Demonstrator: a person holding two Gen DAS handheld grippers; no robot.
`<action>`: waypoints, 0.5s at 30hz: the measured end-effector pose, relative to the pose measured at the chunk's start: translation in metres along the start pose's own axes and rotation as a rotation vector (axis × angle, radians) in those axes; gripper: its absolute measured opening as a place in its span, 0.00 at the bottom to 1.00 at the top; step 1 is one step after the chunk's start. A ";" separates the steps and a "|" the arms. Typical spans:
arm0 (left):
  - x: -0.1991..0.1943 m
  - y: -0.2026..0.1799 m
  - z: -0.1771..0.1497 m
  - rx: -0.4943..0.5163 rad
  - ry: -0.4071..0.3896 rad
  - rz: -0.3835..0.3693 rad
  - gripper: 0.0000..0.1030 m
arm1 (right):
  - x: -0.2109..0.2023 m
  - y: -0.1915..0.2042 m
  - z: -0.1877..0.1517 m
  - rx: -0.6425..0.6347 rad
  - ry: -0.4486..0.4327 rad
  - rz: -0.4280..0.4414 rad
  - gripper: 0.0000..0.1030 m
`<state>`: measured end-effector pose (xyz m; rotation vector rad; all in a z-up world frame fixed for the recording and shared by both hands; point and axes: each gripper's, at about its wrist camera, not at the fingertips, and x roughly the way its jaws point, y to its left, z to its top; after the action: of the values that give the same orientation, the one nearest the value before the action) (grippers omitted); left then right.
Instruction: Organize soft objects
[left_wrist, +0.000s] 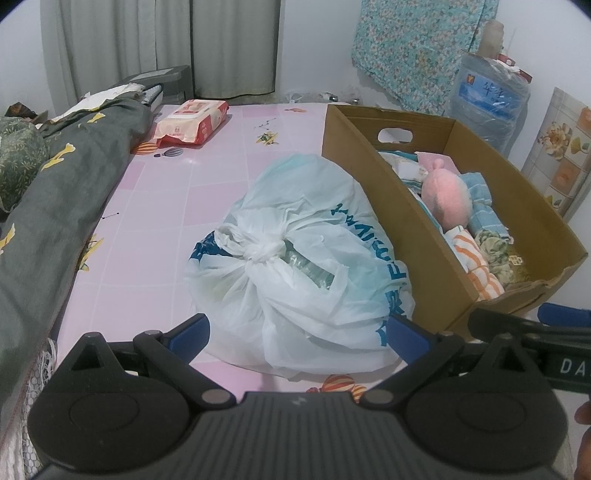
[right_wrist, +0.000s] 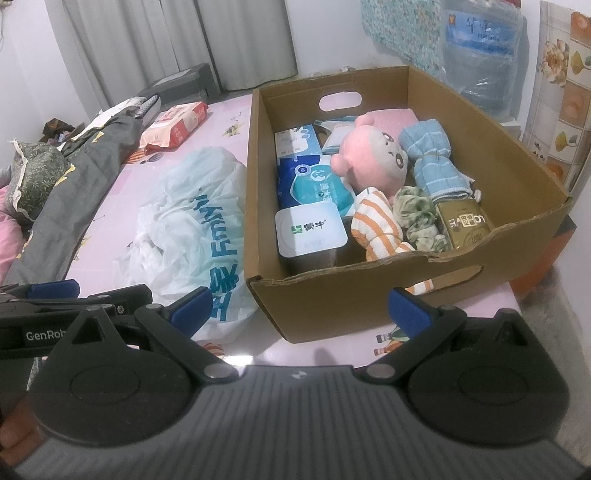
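Note:
A knotted white plastic bag with blue lettering lies on the pink tabletop; the same bag shows in the right wrist view. My left gripper is open, its blue pads on either side of the bag's near end. Beside the bag stands a cardboard box, also visible as the box from the left. It holds a pink plush toy, a blue towel roll, an orange striped cloth, a green patterned cloth, wipes packs and a yoghurt cup. My right gripper is open at the box's near wall.
A dark grey blanket is heaped along the table's left side. A red and white wipes pack lies at the far end. A wrapped water jug and floral cloth stand behind the box. Curtains hang at the back.

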<state>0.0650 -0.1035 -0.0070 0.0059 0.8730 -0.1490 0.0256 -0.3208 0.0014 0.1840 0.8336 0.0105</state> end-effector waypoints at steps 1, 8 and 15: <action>0.000 0.001 0.000 0.000 0.000 0.000 0.99 | 0.000 0.001 0.000 -0.001 0.000 0.000 0.99; -0.001 0.002 0.000 -0.004 0.002 0.001 0.99 | 0.001 0.002 0.000 -0.002 0.002 -0.001 0.99; 0.000 0.001 0.002 -0.009 0.002 0.004 0.99 | 0.002 0.003 0.000 -0.004 0.004 0.000 0.99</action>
<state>0.0666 -0.1028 -0.0059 -0.0006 0.8760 -0.1414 0.0276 -0.3176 0.0006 0.1804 0.8375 0.0120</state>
